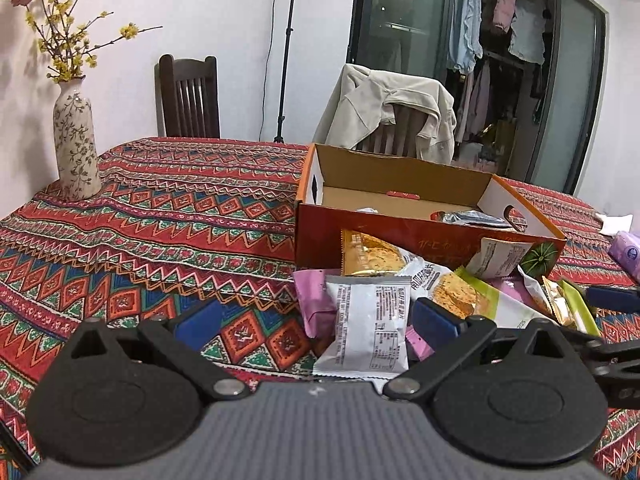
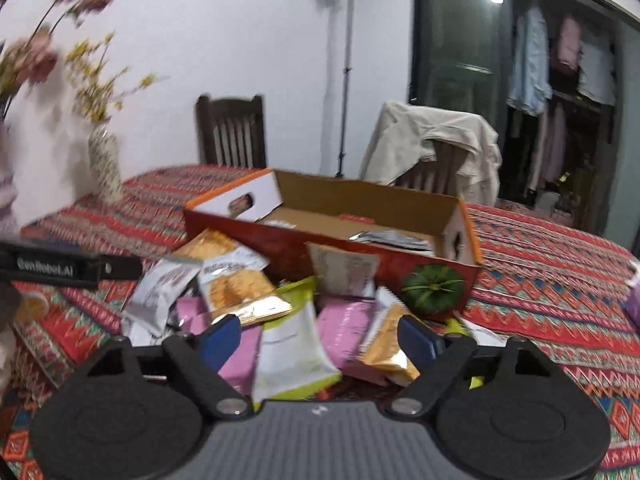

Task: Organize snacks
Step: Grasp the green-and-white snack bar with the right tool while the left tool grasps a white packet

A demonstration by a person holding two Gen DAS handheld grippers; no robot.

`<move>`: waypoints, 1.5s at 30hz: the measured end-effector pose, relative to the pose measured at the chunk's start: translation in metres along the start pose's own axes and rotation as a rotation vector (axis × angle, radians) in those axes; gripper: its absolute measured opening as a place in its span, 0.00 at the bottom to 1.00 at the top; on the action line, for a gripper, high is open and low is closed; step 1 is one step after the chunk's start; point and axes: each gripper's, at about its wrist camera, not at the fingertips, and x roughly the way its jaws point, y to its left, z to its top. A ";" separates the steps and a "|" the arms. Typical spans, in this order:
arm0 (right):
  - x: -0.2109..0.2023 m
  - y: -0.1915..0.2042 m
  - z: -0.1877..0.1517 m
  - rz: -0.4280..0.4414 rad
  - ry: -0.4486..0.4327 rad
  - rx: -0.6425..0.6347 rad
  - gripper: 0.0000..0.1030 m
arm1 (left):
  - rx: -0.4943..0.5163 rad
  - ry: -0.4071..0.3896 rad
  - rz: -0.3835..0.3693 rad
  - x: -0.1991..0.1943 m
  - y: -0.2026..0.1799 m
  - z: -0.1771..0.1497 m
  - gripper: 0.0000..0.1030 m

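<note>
White "GenRobot.AI" lettering on the left gripper (image 2: 60,270), beside snack packets (image 2: 236,280).

We see a home dining room: a desk under a patterned red woven cloth (image 1: 168,208), dark wooden slat-backed chairs (image 1: 188,96), a floral ceramic vase (image 1: 76,140) (yellow blossoms), clothes hanging (image 1: 520,32) behind glass doors.

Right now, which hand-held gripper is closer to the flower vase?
Left. The left hand-held gripper sits on the vase side of the snack pile; the right hand-held gripper is farther over, past the pile.
</note>
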 end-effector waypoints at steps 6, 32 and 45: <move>0.031 0.014 0.006 0.017 0.082 -0.080 0.58 | 0.000 0.012 -0.010 -0.001 0.002 -0.004 1.00; -0.001 -0.022 -0.020 0.058 -0.165 0.140 0.38 | 0.021 0.051 -0.023 0.012 -0.009 -0.006 1.00; -0.007 -0.027 -0.026 0.034 -0.222 0.170 0.38 | 0.045 0.089 -0.015 0.043 -0.028 -0.001 1.00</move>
